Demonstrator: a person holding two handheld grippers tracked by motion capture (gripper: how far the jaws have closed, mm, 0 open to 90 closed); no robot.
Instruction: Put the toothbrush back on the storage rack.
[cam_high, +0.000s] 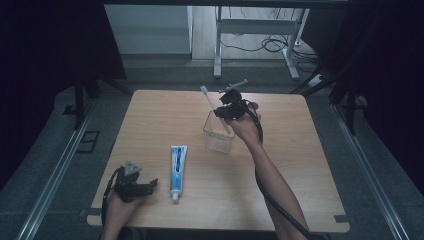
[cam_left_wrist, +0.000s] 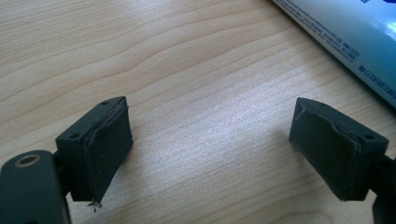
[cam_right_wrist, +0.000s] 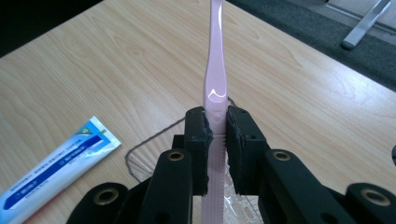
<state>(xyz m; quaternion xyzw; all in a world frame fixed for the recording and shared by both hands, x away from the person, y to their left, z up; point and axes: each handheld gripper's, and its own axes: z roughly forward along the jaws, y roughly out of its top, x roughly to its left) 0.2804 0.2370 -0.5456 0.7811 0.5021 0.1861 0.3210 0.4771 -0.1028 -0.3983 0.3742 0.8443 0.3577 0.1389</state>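
Wooden table (cam_right_wrist: 116, 70); gripper (cam_right_wrist: 217, 140) hides toothbrush (cam_right_wrist: 215, 70) handle.

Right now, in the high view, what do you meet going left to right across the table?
left gripper → toothpaste tube → clear container → right gripper, jaws shut on the pink toothbrush.

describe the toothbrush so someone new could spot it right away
Start at the wooden table, then find the clear cup near its middle. Rising at a tilt above it, clamped in the right claw, is the toothbrush: slim and pale pink, unlike the blue-and-white toothpaste tube lying flat.
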